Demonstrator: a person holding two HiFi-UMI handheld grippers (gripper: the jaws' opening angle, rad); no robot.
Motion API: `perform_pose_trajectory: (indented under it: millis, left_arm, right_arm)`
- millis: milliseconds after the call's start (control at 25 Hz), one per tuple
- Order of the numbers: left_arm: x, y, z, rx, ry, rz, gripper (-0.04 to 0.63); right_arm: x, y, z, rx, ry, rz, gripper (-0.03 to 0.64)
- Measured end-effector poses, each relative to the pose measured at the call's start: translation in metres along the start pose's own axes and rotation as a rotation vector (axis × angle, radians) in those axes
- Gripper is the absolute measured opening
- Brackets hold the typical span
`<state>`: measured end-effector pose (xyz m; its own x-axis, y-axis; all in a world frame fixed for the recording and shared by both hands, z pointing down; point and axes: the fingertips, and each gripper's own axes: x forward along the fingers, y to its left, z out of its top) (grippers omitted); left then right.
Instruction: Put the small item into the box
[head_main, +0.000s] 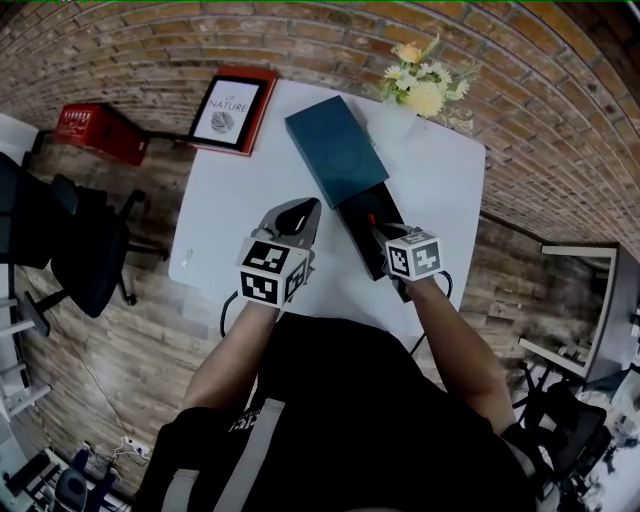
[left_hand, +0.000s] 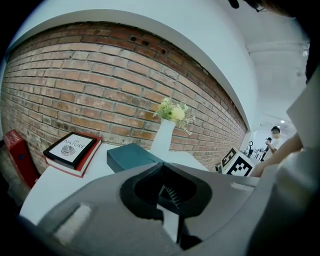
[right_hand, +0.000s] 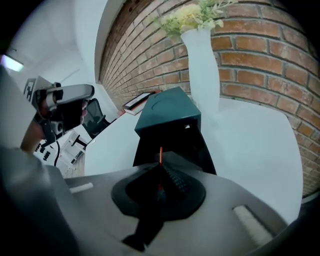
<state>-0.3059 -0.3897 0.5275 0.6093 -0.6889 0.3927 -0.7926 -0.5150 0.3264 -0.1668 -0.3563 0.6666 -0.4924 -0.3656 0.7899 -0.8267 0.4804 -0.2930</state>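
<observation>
A white square surface (head_main: 225, 205) carries a box lying on a diagonal from its far middle toward its near right edge: a dark teal rectangular lid (head_main: 335, 150) covers the far part, and a black inner tray (head_main: 357, 235) shows open at the near end. The right gripper (head_main: 380, 232) hangs over that open tray, its fingers clenched on a small thin red item (head_main: 371, 216). In the right gripper view the item's tip stands up as a red sliver (right_hand: 160, 152) just above the closed fingers, with the tray's dark mouth right behind it. The left gripper (head_main: 303, 213) sits just left of the tray, apart from it, its fingers pressed together on nothing. At the far right corner stands a white vase (head_main: 398, 118) of yellow and white flowers, close to the lid's far end. A black-framed print on a red book (head_main: 235, 112) rests at the far left corner, reaching past the edge. The left half of the surface, from the book to the near edge, lies bare, as does a strip between the box and the right edge. A black office chair (head_main: 85, 250) stands on the wooden floor just left of the surface.
</observation>
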Motion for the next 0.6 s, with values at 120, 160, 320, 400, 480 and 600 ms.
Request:
perform_pose_trajectory:
  millis: [120, 160, 320, 400, 480, 600]
  left_arm:
    - [0.001, 0.002, 0.002, 0.006, 0.001, -0.008, 0.008]
    - [0.001, 0.002, 0.003, 0.007, 0.002, -0.011, 0.008]
    - [0.0, 0.005, 0.001, 0.005, 0.008, -0.021, 0.008]
    - [0.0, 0.007, 0.0, 0.003, 0.009, -0.027, 0.008]
    - [-0.001, 0.008, 0.0, 0.001, 0.01, -0.032, 0.008]
    - [-0.003, 0.009, 0.002, 0.003, 0.009, -0.041, 0.008]
  right_arm:
    - [0.007, -0.003, -0.005, 0.006, 0.034, -0.02, 0.014]
    - [0.008, -0.004, -0.007, 0.006, 0.045, -0.029, 0.014]
    - [0.014, -0.004, -0.011, 0.001, 0.081, -0.051, 0.014]
    - [0.017, -0.005, -0.012, 0.004, 0.096, -0.06, 0.014]
    - [0.02, -0.006, -0.015, 0.007, 0.115, -0.065, 0.014]
    - [0.022, -0.005, -0.02, 0.002, 0.136, -0.063, 0.015]
